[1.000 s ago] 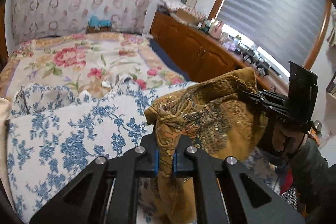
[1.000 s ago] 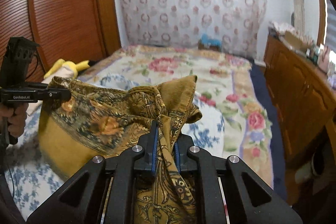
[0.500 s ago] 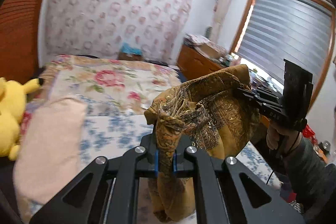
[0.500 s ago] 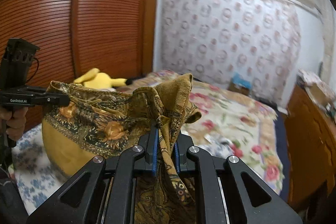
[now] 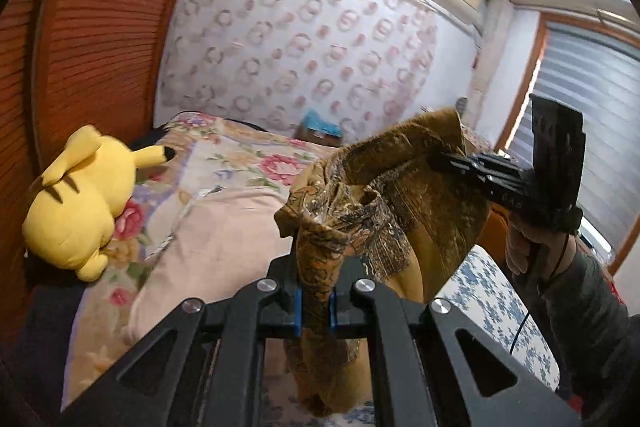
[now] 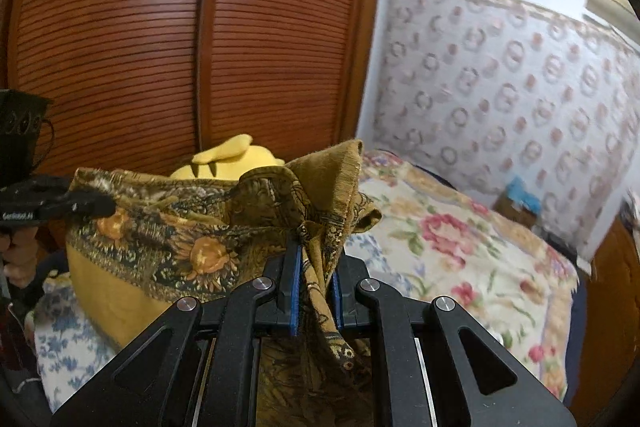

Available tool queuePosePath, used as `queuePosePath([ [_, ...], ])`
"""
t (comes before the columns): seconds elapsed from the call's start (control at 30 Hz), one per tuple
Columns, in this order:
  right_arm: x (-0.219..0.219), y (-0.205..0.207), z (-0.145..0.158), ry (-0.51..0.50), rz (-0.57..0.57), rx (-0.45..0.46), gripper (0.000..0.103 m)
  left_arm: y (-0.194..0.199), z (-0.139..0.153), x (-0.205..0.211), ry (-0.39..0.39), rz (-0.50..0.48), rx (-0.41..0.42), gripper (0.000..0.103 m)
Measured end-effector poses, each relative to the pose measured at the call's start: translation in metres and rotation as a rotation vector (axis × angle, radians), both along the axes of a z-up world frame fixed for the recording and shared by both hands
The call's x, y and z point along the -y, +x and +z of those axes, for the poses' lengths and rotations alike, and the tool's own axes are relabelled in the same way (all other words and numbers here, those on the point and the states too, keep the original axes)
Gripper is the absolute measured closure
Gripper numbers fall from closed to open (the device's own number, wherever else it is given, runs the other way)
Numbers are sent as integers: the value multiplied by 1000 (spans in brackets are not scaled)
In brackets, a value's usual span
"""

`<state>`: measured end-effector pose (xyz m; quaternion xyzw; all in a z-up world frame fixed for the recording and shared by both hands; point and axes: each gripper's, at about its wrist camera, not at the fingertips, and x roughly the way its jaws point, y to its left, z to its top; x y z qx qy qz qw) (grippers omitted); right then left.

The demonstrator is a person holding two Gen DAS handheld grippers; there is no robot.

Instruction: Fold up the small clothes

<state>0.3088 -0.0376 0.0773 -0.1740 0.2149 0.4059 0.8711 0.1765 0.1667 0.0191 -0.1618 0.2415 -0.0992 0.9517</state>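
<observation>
The left gripper (image 5: pixel 315 301) sits at the bottom centre of the left wrist view, its blue-padded jaws clamped on a bunched corner of the mustard-gold patterned cloth garment with a dark floral border (image 5: pixel 384 211); the right gripper (image 6: pixel 316 297) is likewise closed on another gathered corner, bottom centre of its own view. The garment hangs in the air between the two tools — neither edge rests on the bed — and its long axis runs across from one gripper to the other, the top hem sagging slightly in the middle while the body drapes below. In the left wrist view the right gripper appears at centre right, pinching the far corner; in the right wrist view the left one shows at the left edge. Both tools are equally engaged, so the coming move probably turns on whether the cloth is spread wide before it is lowered.

Below lies the pale pink blanket (image 5: pixel 224 227), lower centre of the left view; the white sheet with blue flowers (image 5: pixel 496 303) lies at lower right. Farther back, the yellow plush toy (image 5: pixel 80 203) rests at centre left — near enough that a low swing of the garment might brush it; beyond spreads the floral bedspread (image 6: pixel 460 251), then the slatted wooden wardrobe doors (image 6: pixel 200 35).
</observation>
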Motion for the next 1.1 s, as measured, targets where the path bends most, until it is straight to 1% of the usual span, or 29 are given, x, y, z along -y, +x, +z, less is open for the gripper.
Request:
queuePosePath([
  [0.03, -7, 2, 0, -5, 9, 2, 94, 1, -4, -7, -7, 11, -5, 98],
  [0.2, -69, 26, -9, -62, 73, 4, 94, 5, -29, -32, -24, 62, -53, 98],
  [0.27, -98, 39, -17, -86, 96, -3, 94, 10, -43, -42, -34, 71, -86, 98],
  [0.43, -157, 60, -41, -147, 149, -25, 94, 13, -65, -59, -52, 97, -134, 98],
  [0.63, -186, 78, -65, -142, 169, -74, 94, 13, -80, -75, -71, 116, -163, 98],
  [0.8, -202, 94, -88, -150, 149, -105, 93, 15, -91, -85, -87, 153, -194, 98],
  [0.87, -208, 102, -95, -151, 126, -116, 89, 15, -94, -87, -94, 161, -196, 97],
  [0.97, -210, 115, -102, -131, 93, -153, 83, 13, -92, -90, -100, 174, -194, 92],
  [1.03, -210, 121, -102, -115, 73, -173, 69, 10, -89, -92, -95, 187, -189, 83],
  [1.07, -209, 122, -101, -104, 67, -177, 67, 8, -88, -92, -91, 192, -183, 77],
  [1.1, -207, 122, -97, -87, 69, -176, 62, 6, -86, -93, -81, 198, -178, 75],
])
